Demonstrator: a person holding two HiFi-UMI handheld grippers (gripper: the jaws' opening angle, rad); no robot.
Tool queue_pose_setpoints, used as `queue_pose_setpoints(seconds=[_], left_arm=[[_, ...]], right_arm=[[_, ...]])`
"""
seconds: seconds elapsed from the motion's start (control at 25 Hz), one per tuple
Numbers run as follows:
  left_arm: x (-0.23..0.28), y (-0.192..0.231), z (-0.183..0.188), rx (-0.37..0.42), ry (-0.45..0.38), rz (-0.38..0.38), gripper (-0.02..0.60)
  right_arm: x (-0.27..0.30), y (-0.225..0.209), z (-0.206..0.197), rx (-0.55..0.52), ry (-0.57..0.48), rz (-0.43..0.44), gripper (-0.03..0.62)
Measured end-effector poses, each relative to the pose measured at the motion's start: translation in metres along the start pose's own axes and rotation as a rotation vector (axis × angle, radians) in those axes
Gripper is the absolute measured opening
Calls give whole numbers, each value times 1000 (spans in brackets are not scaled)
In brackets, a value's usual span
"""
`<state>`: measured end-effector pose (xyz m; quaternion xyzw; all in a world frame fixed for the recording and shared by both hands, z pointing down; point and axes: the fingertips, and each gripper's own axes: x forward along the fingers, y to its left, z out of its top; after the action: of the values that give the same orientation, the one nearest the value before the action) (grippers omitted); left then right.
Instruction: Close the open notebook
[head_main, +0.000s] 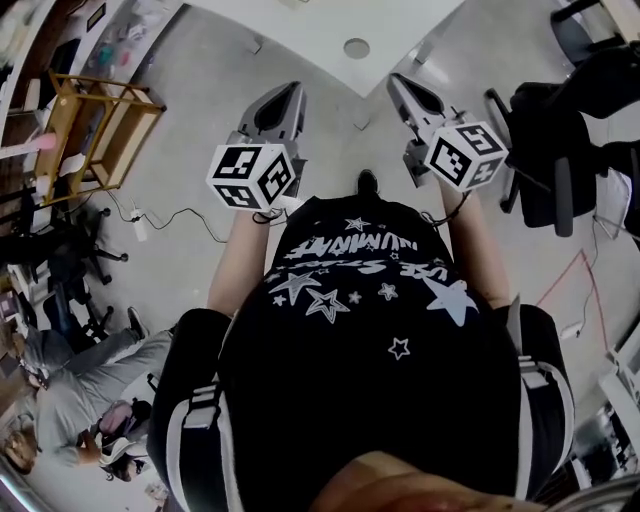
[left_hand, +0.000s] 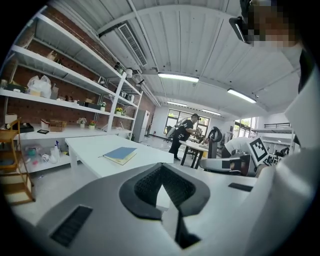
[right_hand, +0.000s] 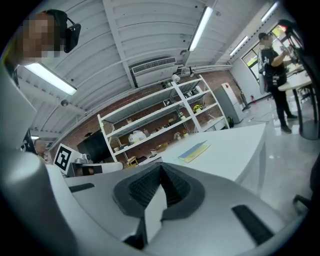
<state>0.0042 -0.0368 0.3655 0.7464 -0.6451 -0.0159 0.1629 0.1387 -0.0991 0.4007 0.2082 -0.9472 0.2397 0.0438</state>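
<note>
The notebook (left_hand: 120, 154) lies flat and closed on a white table (left_hand: 95, 162), blue cover up, pale page edges showing. The right gripper view has the same notebook (right_hand: 194, 151) far off on the table (right_hand: 235, 150). In the head view both grippers are held in front of the person's chest, above the grey floor, short of the table corner (head_main: 330, 40). The notebook is out of that view. My left gripper (head_main: 293, 93) (left_hand: 161, 168) is shut with nothing in it. My right gripper (head_main: 396, 82) (right_hand: 160, 168) has its tips together and is empty too.
Wall shelves (left_hand: 60, 75) carry small items behind the table. A wooden rack (head_main: 95, 125) and a cable (head_main: 170, 215) are at the left on the floor, black office chairs (head_main: 545, 150) at the right. A person (left_hand: 182, 132) stands at a far desk; another (head_main: 80, 400) sits lower left.
</note>
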Motion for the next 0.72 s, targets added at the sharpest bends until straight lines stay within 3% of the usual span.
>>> queue_pose_setpoints(seconds=[0.36,0.72], left_arm=[[-96,16,2,-50,-58,13,12],[-191,10,-22,-79,-86,4,12]], right_arm=[[-2,83,-25,-42,5,-11,9],[-43,164,-68,-75,-16,-31,9]])
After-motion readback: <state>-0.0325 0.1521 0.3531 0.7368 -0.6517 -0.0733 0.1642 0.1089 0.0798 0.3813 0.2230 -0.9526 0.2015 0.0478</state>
